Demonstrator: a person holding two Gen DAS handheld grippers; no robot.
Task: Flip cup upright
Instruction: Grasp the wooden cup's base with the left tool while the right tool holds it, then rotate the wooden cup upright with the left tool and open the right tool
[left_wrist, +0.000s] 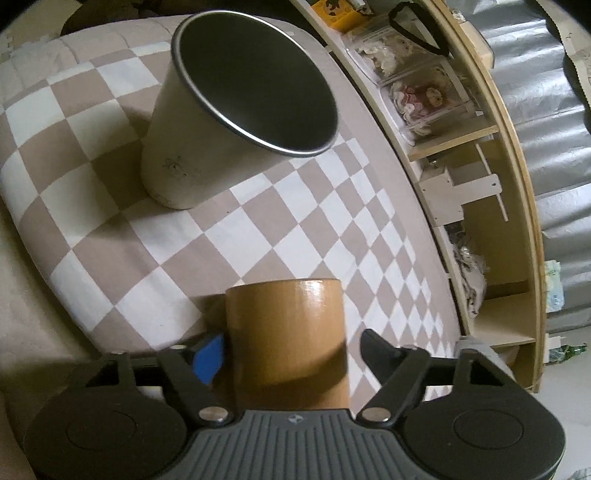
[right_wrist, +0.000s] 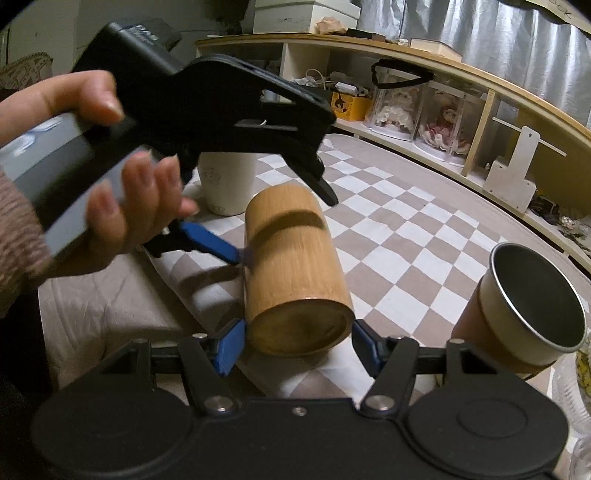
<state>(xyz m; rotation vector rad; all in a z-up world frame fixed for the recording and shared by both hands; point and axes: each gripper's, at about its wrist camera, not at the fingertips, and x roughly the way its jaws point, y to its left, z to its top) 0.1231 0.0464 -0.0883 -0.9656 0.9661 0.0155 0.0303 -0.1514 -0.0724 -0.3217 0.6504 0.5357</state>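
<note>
A wooden, bamboo-look cup (right_wrist: 295, 273) lies on its side on the checkered cloth (right_wrist: 406, 236), its flat bottom facing the right wrist camera. It also shows in the left wrist view (left_wrist: 288, 343). My right gripper (right_wrist: 297, 349) has its fingers on both sides of the cup's bottom end, touching or nearly touching it. My left gripper (left_wrist: 291, 350) straddles the cup's far end; in the right wrist view (right_wrist: 286, 230) its blue-padded lower finger touches the cup and its upper finger stands a little off it.
A white metal tumbler (left_wrist: 221, 110) stands upright on the cloth beyond the wooden cup. Another metal cup in a brown sleeve (right_wrist: 524, 306) stands at the right. A low wooden shelf (right_wrist: 424, 107) with boxed dolls runs along the cloth's far edge.
</note>
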